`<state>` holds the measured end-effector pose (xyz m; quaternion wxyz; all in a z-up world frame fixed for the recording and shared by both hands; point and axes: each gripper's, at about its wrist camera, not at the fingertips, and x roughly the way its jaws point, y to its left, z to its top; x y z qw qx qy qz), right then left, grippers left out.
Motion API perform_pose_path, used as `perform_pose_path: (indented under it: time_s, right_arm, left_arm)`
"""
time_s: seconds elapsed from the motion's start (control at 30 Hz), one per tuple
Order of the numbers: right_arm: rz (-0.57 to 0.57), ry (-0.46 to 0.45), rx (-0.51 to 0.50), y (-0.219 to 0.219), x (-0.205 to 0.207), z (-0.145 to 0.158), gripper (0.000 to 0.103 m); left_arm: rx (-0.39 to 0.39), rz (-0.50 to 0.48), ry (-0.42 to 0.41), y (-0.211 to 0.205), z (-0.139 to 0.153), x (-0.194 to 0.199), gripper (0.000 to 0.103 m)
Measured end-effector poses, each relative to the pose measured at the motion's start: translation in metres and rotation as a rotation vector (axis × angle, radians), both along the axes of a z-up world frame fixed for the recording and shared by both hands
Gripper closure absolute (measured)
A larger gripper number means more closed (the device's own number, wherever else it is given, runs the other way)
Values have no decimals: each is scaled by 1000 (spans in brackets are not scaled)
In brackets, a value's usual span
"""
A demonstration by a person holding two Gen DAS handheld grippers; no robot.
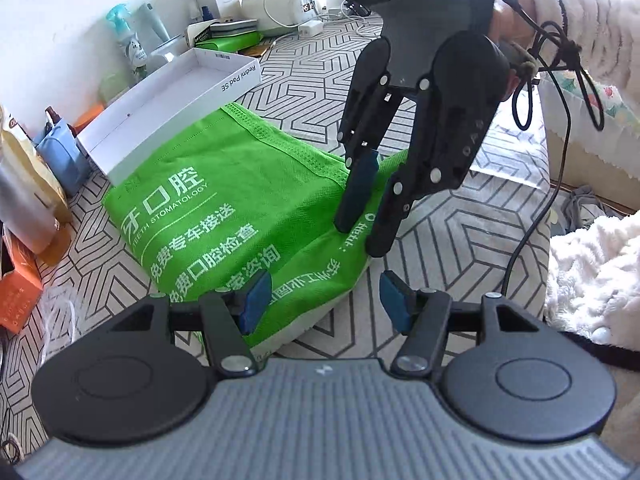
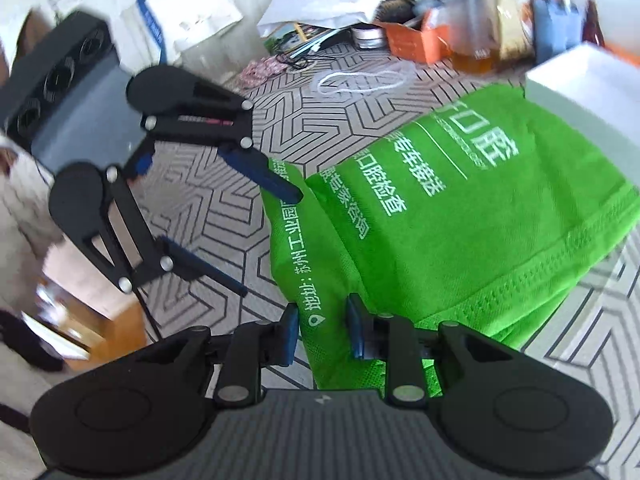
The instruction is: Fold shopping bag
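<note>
Left gripper (image 1: 324,300): jaws apart, nothing between the pads, poised over the near edge of the green shopping bag (image 1: 224,216). In the right wrist view it enters from the left of frame, one finger tip at the bag's left edge; contact cannot be told for sure.

Right gripper (image 2: 322,330): jaws parted a little, straddling the bag's lower left corner region. Whether the pads pinch the cloth I cannot tell. From the left wrist view it comes down from the upper right, finger tips at the bag's lower right corner.

Judgement: both grippers sit at the same short end of the bag, likely so that end can be gathered and carried over for a fold.

Bag: lies mostly flat, printed face up, on the patterned worktop (image 1: 460,248). In the left wrist view its long axis runs from lower right to upper left, the perforated band end pointing toward the white box (image 1: 168,108) at upper left. A crease already crosses the print; the near end is rumpled.

Clutter lines the worktop's far edges.
</note>
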<state>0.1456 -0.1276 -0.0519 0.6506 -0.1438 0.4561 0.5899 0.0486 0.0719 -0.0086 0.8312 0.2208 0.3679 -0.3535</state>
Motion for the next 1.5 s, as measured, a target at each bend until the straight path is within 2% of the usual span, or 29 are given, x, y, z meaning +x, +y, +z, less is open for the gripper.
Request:
perform_pose_path:
  time_s: [0.1, 0.23, 0.37, 0.47, 0.53, 0.6, 0.67, 0.73, 0.83, 0.9, 0.93, 1.0, 1.03, 1.1, 1.17, 1.23, 1.37, 1.43, 1.47, 1.5]
  right_arm:
    - [-48, 159, 26, -6, 24, -7, 76]
    - [-149, 333, 42, -14, 46, -18, 79]
    - [-216, 450, 50, -20, 60, -28, 81]
    - [-233, 475, 50, -22, 63, -30, 82]
    - [-248, 483, 46, -22, 63, -30, 82]
    - [-261, 489, 44, -23, 63, -30, 82]
    - [-270, 488, 52, -25, 63, -31, 82]
    - [-280, 500, 64, -25, 65, -33, 82]
    - [-342, 613, 89, -34, 69, -46, 82]
    - [-380, 687, 102, -40, 71, -53, 82]
    - [-370, 667, 105, -41, 66, -51, 82]
    - [-319, 519, 114, -40, 50, -36, 81]
    - [-280, 401, 110, -37, 39, -24, 78]
    - [-186, 71, 102, -31, 7, 9, 70]
    - [-107, -164, 158, -33, -26, 30, 67]
    - [-29, -289, 198, -35, -52, 41, 66]
    - [159, -724, 76, -22, -116, 33, 67]
    - [196, -832, 15, -9, -128, 22, 68]
    - [200, -835, -6, -5, -129, 17, 70]
    - [193, -798, -8, 0, -126, 13, 70]
  left_arm:
    - [-21, 27, 62, 3, 1, 12, 45]
    - [-57, 104, 161, 7, 2, 35, 52]
    - [-83, 137, 209, 9, -2, 47, 52]
    - [-75, 139, 212, 8, -4, 46, 52]
    - [-91, 149, 243, 10, -6, 50, 50]
    - [-137, 158, 311, 19, -9, 63, 48]
    - [-222, 189, 397, 33, -15, 76, 47]
    - [-248, 205, 411, 37, -18, 76, 47]
    - [-270, 257, 406, 36, -20, 67, 48]
    - [-321, 277, 445, 41, -23, 62, 48]
    - [-348, 283, 469, 44, -25, 60, 48]
    - [-359, 286, 495, 45, -25, 63, 49]
    - [-361, 293, 511, 45, -24, 67, 49]
    - [-371, 302, 542, 47, -24, 74, 49]
    - [-373, 302, 552, 47, -23, 76, 49]
    - [-362, 297, 539, 44, -22, 74, 49]
    - [-374, 299, 542, 45, -23, 75, 49]
    - [-380, 296, 548, 46, -25, 76, 49]
    - [-383, 295, 549, 46, -26, 77, 49]
    - [-385, 295, 551, 46, -26, 77, 49]
